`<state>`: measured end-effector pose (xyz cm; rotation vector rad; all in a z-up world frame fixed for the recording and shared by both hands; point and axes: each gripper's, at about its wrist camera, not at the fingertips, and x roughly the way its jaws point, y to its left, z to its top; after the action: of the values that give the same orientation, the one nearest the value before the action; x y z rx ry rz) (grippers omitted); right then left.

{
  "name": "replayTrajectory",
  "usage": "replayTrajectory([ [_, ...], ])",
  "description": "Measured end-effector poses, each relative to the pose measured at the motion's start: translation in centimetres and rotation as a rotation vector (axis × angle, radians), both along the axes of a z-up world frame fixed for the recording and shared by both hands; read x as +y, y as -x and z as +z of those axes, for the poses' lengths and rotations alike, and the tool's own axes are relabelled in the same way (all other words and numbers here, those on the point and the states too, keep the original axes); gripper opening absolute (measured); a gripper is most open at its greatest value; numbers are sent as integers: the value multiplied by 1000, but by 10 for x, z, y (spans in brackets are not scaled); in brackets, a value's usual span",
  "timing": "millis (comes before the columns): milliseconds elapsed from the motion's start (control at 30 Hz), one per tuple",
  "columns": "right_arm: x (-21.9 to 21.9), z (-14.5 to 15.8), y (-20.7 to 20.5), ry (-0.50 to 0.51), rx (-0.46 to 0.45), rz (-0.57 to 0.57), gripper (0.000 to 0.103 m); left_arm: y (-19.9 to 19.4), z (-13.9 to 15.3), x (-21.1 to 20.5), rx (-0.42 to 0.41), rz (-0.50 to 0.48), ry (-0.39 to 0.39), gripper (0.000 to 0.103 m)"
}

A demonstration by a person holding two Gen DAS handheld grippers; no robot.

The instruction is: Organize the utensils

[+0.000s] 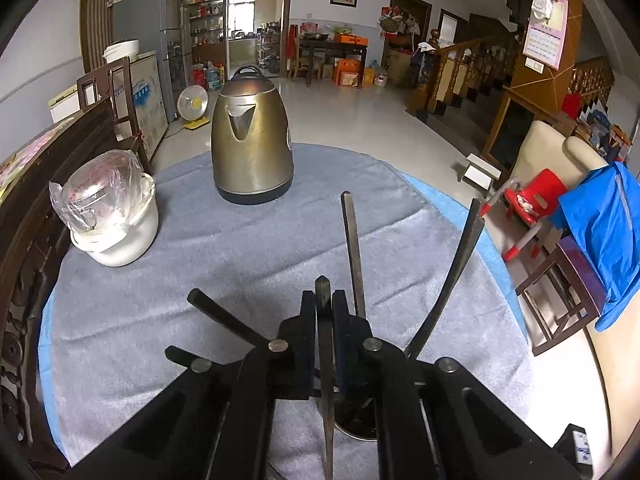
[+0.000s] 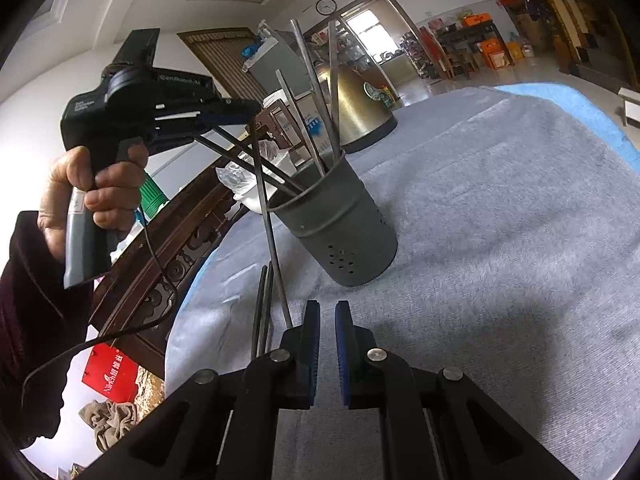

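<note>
blue-padded fingers of the right gripper filled the bottom centre of its view, drawn nearly together with nothing between them, low over the cloth. just to their left two loose chopsticks lay side by side near the table's edge. at mid-left a hand held the left gripper, which in its own view was pinching one dark chopstick between its pads, right above the holder's mouth. at centre stood the chopstick holder, a grey metal cylinder with small drain holes near its base, several chopsticks already leaning out of it.

judging by this, the step was dropping the gripped stick into the holder. it would go best if the stick were brought close to upright, its lower tip inside the rim, before the pads let go; the fanned sticks could deflect it.

the grey tablecloth looked soft and towel-like; at upper centre a brass-coloured kettle shone smooth and rounded.
</note>
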<state>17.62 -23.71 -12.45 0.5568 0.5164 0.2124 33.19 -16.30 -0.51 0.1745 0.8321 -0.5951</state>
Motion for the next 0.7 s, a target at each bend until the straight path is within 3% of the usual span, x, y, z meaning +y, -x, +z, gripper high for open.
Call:
replayTrajectory([
  [200, -5, 41, -12, -50, -89, 54, 10, 4, 4, 2, -6, -7, 19, 8],
  [233, -2, 45, -19, -58, -86, 79, 13, 6, 5, 2, -8, -9, 23, 8],
  [300, 9, 44, -38, -73, -44, 129, 32, 10, 8, 3, -15, -14, 30, 8],
  [333, 15, 40, -48, -88, -24, 146, 56, 11, 9, 3, -15, -17, 34, 8],
  [367, 19, 37, -53, -100, -17, 157, 69, 13, 11, 4, -16, -19, 38, 8],
  [433, 33, 26, -68, -106, 1, 171, 69, 15, 14, 6, -17, -23, 46, 8],
  [500, 46, 17, -80, -71, 56, 177, 65, 17, 16, 8, -17, -26, 53, 8],
  [567, 57, 8, -89, -32, 92, 162, 42, 21, 18, 9, -22, -31, 59, 8],
  [633, 62, 3, -91, 23, 118, 124, 26, 24, 21, 11, -35, -32, 60, 8],
  [667, 63, 3, -91, 42, 117, 113, 9, 25, 22, 13, -35, -34, 64, 8],
  [700, 62, 5, -89, 56, 110, 104, 7, 25, 23, 14, -36, -34, 67, 8],
])
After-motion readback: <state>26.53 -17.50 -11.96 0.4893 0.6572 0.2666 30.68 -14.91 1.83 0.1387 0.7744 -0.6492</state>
